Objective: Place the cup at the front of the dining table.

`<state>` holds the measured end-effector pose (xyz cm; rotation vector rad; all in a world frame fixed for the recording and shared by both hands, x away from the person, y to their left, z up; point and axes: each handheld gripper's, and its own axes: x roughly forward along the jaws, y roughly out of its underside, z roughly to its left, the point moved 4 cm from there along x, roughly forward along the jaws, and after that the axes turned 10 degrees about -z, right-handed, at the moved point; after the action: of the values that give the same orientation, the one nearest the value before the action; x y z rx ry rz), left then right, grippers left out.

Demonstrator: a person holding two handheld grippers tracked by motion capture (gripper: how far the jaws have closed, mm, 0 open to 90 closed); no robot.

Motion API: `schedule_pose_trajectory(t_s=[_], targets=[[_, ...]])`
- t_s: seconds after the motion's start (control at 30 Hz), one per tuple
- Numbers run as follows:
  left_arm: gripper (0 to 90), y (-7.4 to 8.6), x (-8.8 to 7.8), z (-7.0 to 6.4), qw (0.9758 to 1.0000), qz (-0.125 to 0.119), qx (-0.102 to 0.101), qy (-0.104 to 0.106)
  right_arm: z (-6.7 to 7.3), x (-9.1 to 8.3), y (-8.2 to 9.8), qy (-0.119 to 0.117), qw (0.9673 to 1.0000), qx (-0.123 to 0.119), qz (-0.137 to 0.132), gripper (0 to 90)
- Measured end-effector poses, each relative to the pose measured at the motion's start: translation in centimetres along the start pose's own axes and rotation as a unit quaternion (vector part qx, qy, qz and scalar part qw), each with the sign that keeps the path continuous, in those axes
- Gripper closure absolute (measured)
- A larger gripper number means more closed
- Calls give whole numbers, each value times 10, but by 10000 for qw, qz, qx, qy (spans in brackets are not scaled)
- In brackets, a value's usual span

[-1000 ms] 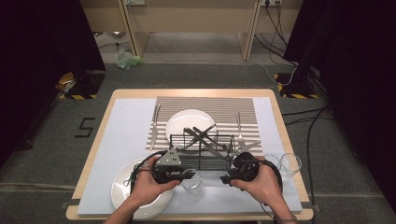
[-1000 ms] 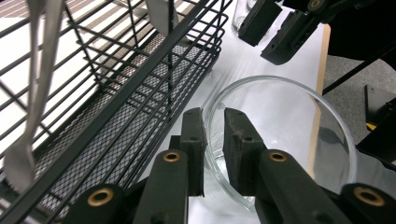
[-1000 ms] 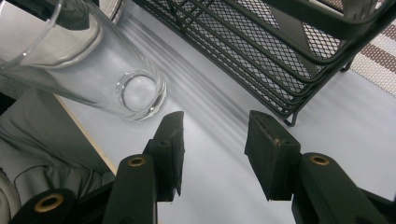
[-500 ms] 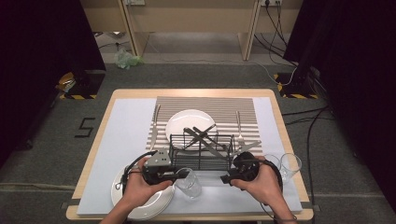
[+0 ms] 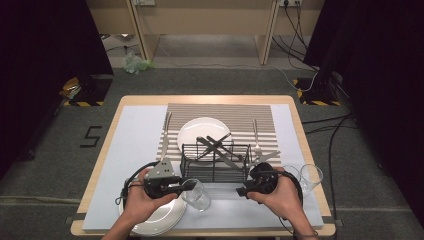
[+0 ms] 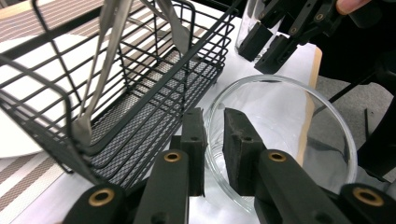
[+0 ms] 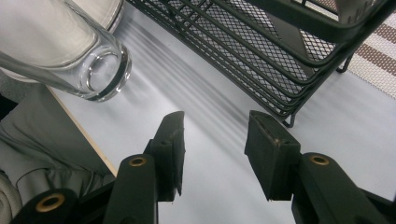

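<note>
My left gripper (image 5: 185, 185) is shut on the rim of a clear drinking glass (image 5: 197, 195), which hangs tilted just in front of the black wire rack (image 5: 215, 161). In the left gripper view one pad sits inside the glass (image 6: 289, 126) and one outside, beside the rack (image 6: 140, 93). My right gripper (image 5: 241, 190) stands open at the rack's front right corner, with only the table mat between its fingers. In the right gripper view the held glass (image 7: 70, 46) shows its thick base at the upper left, past the open right gripper (image 7: 215, 140).
Knives and other cutlery (image 5: 216, 146) lean in the rack. A white plate (image 5: 200, 130) and two forks (image 5: 166, 126) (image 5: 256, 134) lie on the striped mat behind. Another white plate (image 5: 159, 216) sits under my left hand. Two more glasses (image 5: 311, 176) stand at the right edge.
My left hand has drawn the glass a little to the left and up, away from the middle of the rack's front. The right hand has stayed where it was.
</note>
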<state>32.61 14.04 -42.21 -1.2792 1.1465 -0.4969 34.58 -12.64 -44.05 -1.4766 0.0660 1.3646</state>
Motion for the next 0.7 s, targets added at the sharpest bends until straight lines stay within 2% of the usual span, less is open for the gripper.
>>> schedule_pose_trajectory(t_s=[0.7], targets=[[788, 1, -38, 12, 9989, -201, -136, -407, 1, 1, 0, -9, 10000, 44, 19, 570]])
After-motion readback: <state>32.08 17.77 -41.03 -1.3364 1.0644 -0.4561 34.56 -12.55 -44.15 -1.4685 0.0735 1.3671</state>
